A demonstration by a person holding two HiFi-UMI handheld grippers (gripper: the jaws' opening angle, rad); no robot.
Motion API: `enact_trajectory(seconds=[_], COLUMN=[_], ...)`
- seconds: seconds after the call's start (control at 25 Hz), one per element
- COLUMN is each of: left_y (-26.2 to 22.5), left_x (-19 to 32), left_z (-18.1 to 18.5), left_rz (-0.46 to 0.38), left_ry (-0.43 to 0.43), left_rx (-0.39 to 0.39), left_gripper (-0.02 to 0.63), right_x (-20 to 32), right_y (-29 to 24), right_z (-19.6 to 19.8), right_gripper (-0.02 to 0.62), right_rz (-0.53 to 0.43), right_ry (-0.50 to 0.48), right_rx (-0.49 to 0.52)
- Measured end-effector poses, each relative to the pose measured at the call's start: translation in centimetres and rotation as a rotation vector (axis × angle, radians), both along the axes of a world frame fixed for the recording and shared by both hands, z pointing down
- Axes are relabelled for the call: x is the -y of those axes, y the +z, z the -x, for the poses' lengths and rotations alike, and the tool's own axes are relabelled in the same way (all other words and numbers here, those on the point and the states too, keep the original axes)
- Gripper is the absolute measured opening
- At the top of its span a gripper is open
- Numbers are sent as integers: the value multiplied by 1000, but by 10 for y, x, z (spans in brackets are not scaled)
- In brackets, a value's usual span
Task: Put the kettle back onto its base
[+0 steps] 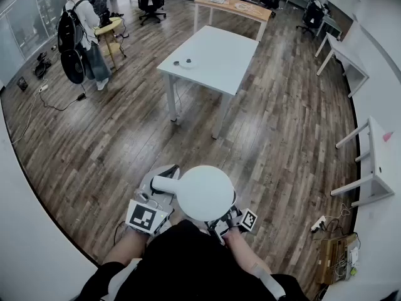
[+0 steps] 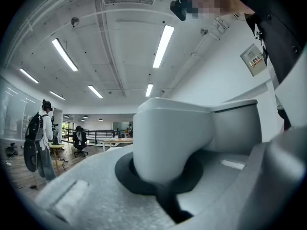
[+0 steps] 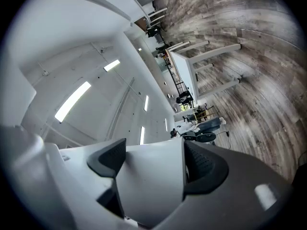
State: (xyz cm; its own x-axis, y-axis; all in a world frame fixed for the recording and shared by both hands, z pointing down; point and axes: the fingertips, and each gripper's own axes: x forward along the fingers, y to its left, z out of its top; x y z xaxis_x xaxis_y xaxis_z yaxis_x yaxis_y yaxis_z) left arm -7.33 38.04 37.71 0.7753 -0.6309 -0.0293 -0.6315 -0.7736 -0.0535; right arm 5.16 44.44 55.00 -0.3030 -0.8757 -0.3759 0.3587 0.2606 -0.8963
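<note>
A white kettle (image 1: 203,193) with a round lid is held up close to the person's body, above the wooden floor. My left gripper (image 1: 160,196) is at its left, shut on the white handle (image 2: 163,143) that sticks out that way. My right gripper (image 1: 230,217) is at the kettle's near right, its dark pads (image 3: 204,164) spread wide and pressed on either side of the white body (image 3: 148,186). A small round base (image 1: 186,63) lies on the white table (image 1: 219,58) farther ahead. The kettle's lower part is hidden.
A person with a backpack (image 1: 78,33) stands at the far left beside a yellow stool (image 1: 110,26). A wooden table (image 1: 235,6) stands beyond the white one. White desks (image 1: 376,162) line the right wall, with a cardboard box (image 1: 335,256) and a power strip (image 1: 319,223) near them.
</note>
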Motion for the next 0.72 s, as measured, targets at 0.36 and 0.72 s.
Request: enact_trajectory(seconds=[0.36,0.72], left_y=[3,6], left_x=[-11,-26], left_z=[-30,-26], left_rz=[20,11], left_ry=[-24,-65], left_rx=[6,-20], left_gripper=[0,2], right_x=[-11,-16], right_y=[2,2], right_z=[-33,-34], right_gripper=[382,380], right_rz=[4,-7], right_ry=[-17,-80], right_rx=[-5,-19])
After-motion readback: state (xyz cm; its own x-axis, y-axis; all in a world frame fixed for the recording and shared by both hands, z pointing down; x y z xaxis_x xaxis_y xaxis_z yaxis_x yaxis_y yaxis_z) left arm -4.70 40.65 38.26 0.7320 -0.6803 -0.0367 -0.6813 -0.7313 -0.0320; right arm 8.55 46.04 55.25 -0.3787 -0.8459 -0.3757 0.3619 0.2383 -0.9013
